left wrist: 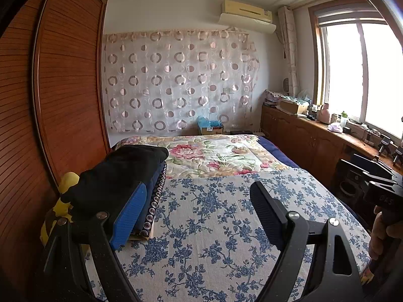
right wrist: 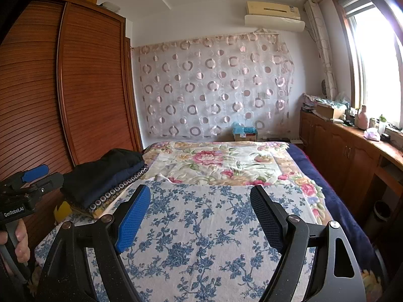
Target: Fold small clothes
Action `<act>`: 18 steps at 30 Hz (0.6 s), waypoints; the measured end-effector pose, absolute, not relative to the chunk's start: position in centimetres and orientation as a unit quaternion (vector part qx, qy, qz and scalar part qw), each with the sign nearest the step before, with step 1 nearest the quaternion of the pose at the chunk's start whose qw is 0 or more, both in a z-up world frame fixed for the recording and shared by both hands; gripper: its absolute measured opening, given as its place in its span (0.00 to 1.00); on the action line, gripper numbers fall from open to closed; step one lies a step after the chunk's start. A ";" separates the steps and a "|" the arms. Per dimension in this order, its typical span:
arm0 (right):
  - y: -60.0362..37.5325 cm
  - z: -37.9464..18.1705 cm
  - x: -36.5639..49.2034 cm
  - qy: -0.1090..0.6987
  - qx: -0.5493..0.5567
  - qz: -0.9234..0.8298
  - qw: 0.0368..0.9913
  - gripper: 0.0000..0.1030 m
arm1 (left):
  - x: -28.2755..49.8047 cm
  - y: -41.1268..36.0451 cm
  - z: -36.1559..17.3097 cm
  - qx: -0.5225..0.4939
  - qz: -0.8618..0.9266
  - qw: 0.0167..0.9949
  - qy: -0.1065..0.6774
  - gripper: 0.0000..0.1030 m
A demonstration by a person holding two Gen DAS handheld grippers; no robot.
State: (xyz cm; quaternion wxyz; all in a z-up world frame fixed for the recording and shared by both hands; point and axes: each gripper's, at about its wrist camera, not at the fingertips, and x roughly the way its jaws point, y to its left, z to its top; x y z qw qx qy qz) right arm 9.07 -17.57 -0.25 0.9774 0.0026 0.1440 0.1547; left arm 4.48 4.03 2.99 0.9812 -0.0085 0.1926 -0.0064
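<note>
while both hover above the bedspread [left wrist: 206, 216], left tongs [left wrist: 199, 201] spread wide, right tongs [right wrist: 200, 201] likewise, both empty

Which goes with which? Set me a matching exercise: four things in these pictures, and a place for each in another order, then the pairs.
Things:
1. stack of folded clothes
2. air conditioner
3. wardrobe
4. blue-flowered sheet

Places:
A. high on the far wall
B. spread on the bed under both open grippers
C. on the bed's left edge
D. standing along the bed's left side

Pairs: 1-C, 2-A, 3-D, 4-B

The left gripper and right gripper both hold nothing.
</note>
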 end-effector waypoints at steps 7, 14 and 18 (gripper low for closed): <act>-18.0 -0.1 9.1 0.145 0.002 0.155 0.977 0.80 | 4.5 4.0 2.8 -0.009 -0.007 0.981 0.193 0.82; -18.6 0.1 9.0 0.146 0.001 0.157 0.977 0.80 | 4.5 4.0 2.7 -0.009 -0.006 0.981 0.192 0.82; -18.6 0.0 9.0 0.145 0.001 0.157 0.977 0.80 | 4.5 4.1 2.7 -0.009 -0.007 0.981 0.192 0.82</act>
